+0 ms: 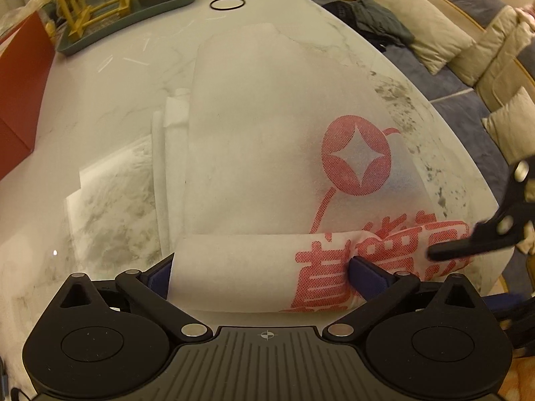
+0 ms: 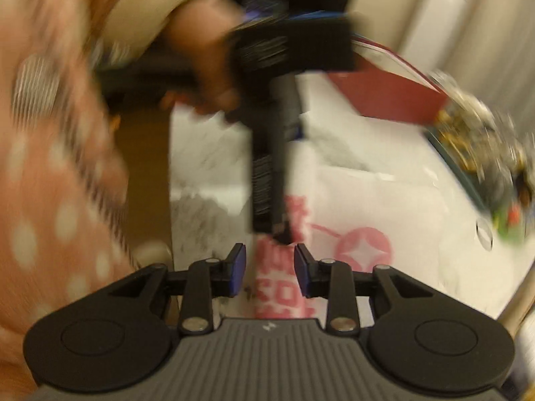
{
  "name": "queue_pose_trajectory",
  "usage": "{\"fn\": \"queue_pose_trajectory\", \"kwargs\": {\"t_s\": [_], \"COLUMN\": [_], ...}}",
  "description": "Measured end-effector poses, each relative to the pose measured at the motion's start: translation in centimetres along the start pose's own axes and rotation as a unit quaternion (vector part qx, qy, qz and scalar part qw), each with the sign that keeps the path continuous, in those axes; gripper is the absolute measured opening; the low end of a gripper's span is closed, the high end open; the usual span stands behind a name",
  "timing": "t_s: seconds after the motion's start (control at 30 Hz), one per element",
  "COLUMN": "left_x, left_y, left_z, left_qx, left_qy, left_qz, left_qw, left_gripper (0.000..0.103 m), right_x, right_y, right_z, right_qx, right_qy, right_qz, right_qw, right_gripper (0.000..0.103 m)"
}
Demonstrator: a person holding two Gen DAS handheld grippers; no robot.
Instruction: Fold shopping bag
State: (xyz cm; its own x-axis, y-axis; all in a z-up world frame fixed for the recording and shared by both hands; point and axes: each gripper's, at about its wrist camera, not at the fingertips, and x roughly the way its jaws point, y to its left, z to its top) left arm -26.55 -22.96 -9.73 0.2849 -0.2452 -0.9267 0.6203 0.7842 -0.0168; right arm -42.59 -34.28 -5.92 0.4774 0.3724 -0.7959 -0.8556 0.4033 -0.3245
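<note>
My left gripper [image 1: 259, 269], spread wide, straddles the bag's [image 1: 267, 153] rolled end at the bench's [image 1: 100, 117] near edge; my right gripper [image 2: 270, 274] hangs parted, empty. Unpinned, the roll could spring open.

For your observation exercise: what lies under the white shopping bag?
The marble table shows around the shopping bag, faintly through its thin fabric. Anything else beneath is hidden by the folded layers.

Left tool [image 1: 260, 267] astride rolled shopping bag [image 1: 267, 153]
</note>
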Motion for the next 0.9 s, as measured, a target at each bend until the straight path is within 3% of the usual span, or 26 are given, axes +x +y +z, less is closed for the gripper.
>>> {"fn": "queue_pose_trajectory", "kwargs": {"t_s": [0.07, 0.17, 0.27, 0.33, 0.43, 0.53, 0.6, 0.67, 0.83, 0.9], "left_x": [0.2, 0.1, -0.2, -0.4, -1.8, -3.8, -3.2, -1.9, -2.1, -2.6], "left_y": [-0.1, 0.1, 0.3, 0.5, 1.5, 2.1, 2.5, 2.8, 2.6, 2.5], "left_z": [0.0, -0.2, -0.6, -0.7, -1.0, -0.5, 0.3, 0.7, 0.1, -1.0], "left_qx": [-0.008, -0.019, -0.025, -0.034, -0.051, -0.044, -0.029, -0.014, -0.016, -0.022], "left_qy": [0.001, 0.003, 0.002, 0.000, -0.030, -0.085, -0.074, -0.054, -0.026, -0.021], "left_qz": [0.002, 0.003, -0.002, -0.011, -0.018, 0.026, 0.049, 0.053, 0.030, 0.015], "left_qw": [1.0000, 0.9998, 0.9997, 0.9994, 0.9981, 0.9951, 0.9956, 0.9970, 0.9991, 0.9994], "left_gripper": [0.103, 0.103, 0.103, 0.103, 0.103, 0.103, 0.103, 0.103, 0.103, 0.103], "right_x": [1.7, 3.3, 3.7, 4.0, 3.9, 3.8, 4.0, 4.3, 5.1, 5.9], "right_y": [1.3, 1.7, 1.4, 1.0, -1.9, -6.0, -8.3, -10.5, -12.7, -12.9], "right_z": [-0.5, -0.8, -0.6, -0.4, 0.0, -0.4, -1.4, -2.5, -6.1, -7.2], "right_qx": [-0.047, -0.073, -0.085, -0.084, 0.005, 0.138, 0.216, 0.292, 0.427, 0.472], "right_qy": [0.024, 0.012, 0.019, 0.027, 0.039, 0.033, 0.024, 0.019, 0.013, 0.017], "right_qz": [-0.026, -0.085, -0.094, -0.087, -0.033, 0.041, 0.086, 0.131, 0.248, 0.276], "right_qw": [0.998, 0.994, 0.992, 0.992, 0.999, 0.989, 0.972, 0.947, 0.870, 0.837], "right_gripper": [0.030, 0.024, 0.023, 0.012, 0.010, 0.010, 0.010, 0.010, 0.010, 0.010]}}
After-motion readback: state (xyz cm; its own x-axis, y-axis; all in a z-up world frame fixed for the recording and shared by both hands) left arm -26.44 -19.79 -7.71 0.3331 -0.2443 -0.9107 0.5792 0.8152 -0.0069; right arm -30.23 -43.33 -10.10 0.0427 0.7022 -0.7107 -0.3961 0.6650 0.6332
